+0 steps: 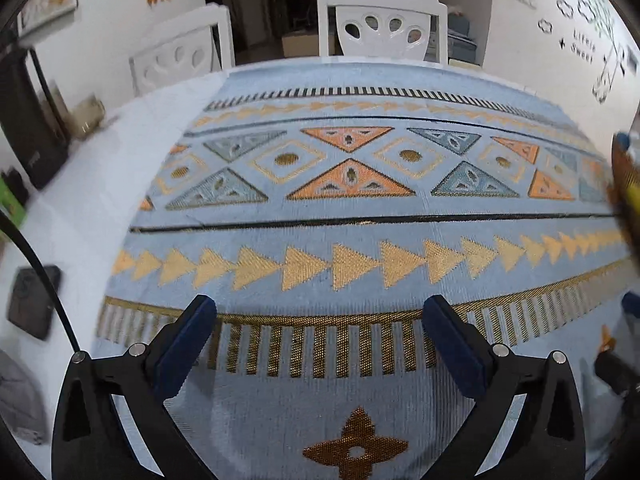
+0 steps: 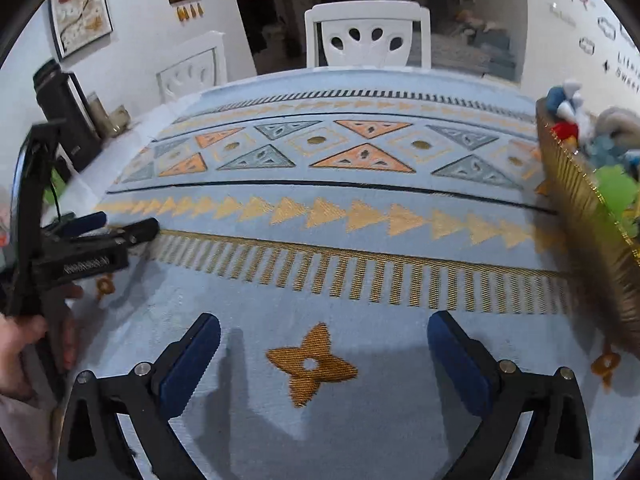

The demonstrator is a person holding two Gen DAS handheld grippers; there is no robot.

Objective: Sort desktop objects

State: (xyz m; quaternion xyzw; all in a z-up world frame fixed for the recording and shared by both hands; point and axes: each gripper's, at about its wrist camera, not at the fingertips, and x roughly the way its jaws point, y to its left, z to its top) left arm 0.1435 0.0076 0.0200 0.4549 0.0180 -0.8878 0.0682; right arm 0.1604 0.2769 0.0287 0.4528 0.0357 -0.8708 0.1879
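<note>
My left gripper (image 1: pixel 320 320) is open and empty above the patterned blue cloth (image 1: pixel 340 240). It also shows from the side at the left of the right wrist view (image 2: pixel 124 228), held by a hand. My right gripper (image 2: pixel 324 340) is open and empty over the same cloth (image 2: pixel 320 280). A gold ribbed basket (image 2: pixel 592 216) stands at the right edge of the table, filled with several small toys, among them a green one (image 2: pixel 614 192) and a blue and white one (image 2: pixel 564 98). The basket's edge shows blurred at the far right of the left wrist view (image 1: pixel 626 176).
White chairs (image 1: pixel 382 26) stand behind the table. A black flask (image 2: pixel 60 108) and glass jars (image 2: pixel 116 120) stand at the table's left side. A dark flat object (image 1: pixel 34 300) lies on the white table left of the cloth.
</note>
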